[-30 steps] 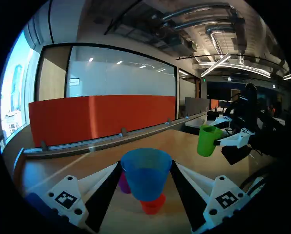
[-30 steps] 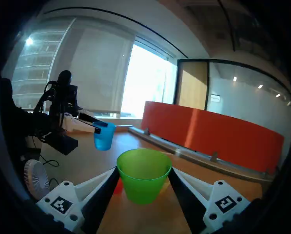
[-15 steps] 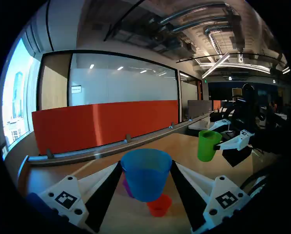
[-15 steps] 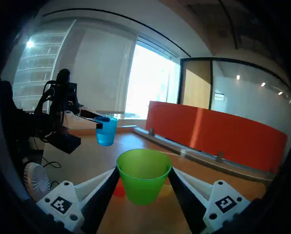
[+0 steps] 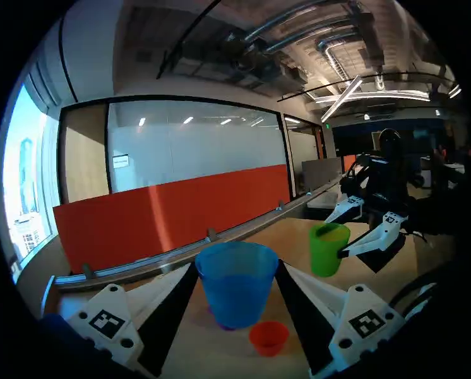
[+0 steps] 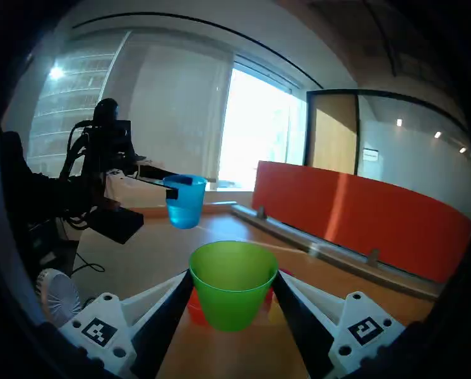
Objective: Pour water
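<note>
OFFICE BENCH: A translucent blue plastic cup (image 5: 237, 294) stands upright between the two white fingers of the left hand-held gripper (image 5: 236, 268). The fingers are closed against its sides and carry it above the wooden bench (image 5: 298, 235). In the right gripper view, the right hand-held gripper (image 6: 233, 278) clamps a green plastic cup (image 6: 233, 297) the same way, upright, with its rim open to the camera. The two tapered, smooth-walled cups hang well apart over open bench top, the green one to the right of the blue in the left gripper view. Whether either holds water cannot be told from these angles. Below the blue cup a small orange cup (image 5: 268, 336) sits on the bench, with a purple one (image 5: 225, 326) just behind it, mostly hidden. A metal rail (image 5: 172, 256) and an orange-red partition (image 5: 172, 211) close off the bench's far edge. A white fan (image 6: 57, 298) shows low at the left of the right gripper view.
</note>
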Action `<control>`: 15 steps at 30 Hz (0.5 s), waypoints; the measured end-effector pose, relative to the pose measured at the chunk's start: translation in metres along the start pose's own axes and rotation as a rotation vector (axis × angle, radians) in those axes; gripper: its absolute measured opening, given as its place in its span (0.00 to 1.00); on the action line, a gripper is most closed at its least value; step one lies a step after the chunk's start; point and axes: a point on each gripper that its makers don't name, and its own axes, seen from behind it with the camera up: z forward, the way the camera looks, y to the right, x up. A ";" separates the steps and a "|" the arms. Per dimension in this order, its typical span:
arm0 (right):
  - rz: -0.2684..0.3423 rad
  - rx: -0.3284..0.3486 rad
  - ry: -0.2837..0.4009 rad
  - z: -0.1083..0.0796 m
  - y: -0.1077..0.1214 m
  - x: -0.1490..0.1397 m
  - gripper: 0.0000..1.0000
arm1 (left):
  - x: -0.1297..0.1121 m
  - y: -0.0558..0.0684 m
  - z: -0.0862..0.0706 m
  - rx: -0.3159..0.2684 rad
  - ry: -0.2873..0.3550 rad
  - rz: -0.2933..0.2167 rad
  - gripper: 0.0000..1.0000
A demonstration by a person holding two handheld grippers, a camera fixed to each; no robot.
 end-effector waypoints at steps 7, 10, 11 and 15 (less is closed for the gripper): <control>0.003 0.032 0.003 0.014 -0.004 0.001 0.91 | 0.009 -0.004 0.005 0.012 0.009 0.072 0.88; 0.008 0.042 0.005 0.020 -0.005 0.001 0.91 | 0.012 -0.005 0.008 0.017 0.011 0.102 0.88; 0.011 0.045 0.005 0.022 -0.005 0.001 0.91 | 0.013 -0.005 0.009 0.019 0.012 0.112 0.88; 0.019 0.061 0.004 0.027 -0.009 0.000 0.92 | 0.015 -0.006 0.013 0.022 0.011 0.152 0.88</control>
